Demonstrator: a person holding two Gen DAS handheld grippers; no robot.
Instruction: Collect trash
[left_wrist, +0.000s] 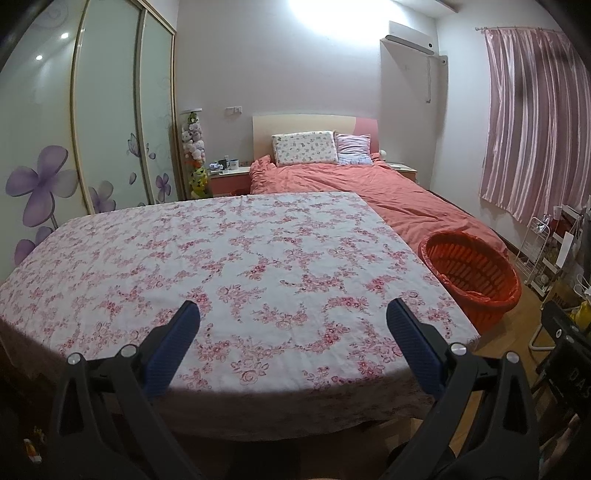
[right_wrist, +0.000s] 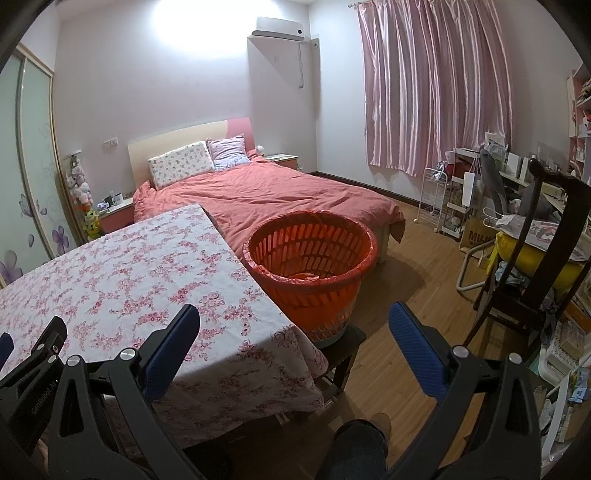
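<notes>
An orange slatted basket (right_wrist: 314, 258) with a red bag liner stands on a dark stool just right of the table; it also shows in the left wrist view (left_wrist: 471, 273). The table with the floral cloth (left_wrist: 236, 258) shows no loose trash on it. My left gripper (left_wrist: 293, 314) is open and empty above the table's near edge. My right gripper (right_wrist: 293, 317) is open and empty, over the table's right corner, in front of the basket. The left gripper's body shows at the lower left of the right wrist view (right_wrist: 33, 354).
A bed with a salmon cover (right_wrist: 266, 195) lies behind the table and basket. A wardrobe (left_wrist: 92, 129) lines the left wall. A dark wooden chair (right_wrist: 535, 258), a white rack (right_wrist: 436, 199) and cluttered shelves stand at the right. Wooden floor (right_wrist: 399, 280) lies between.
</notes>
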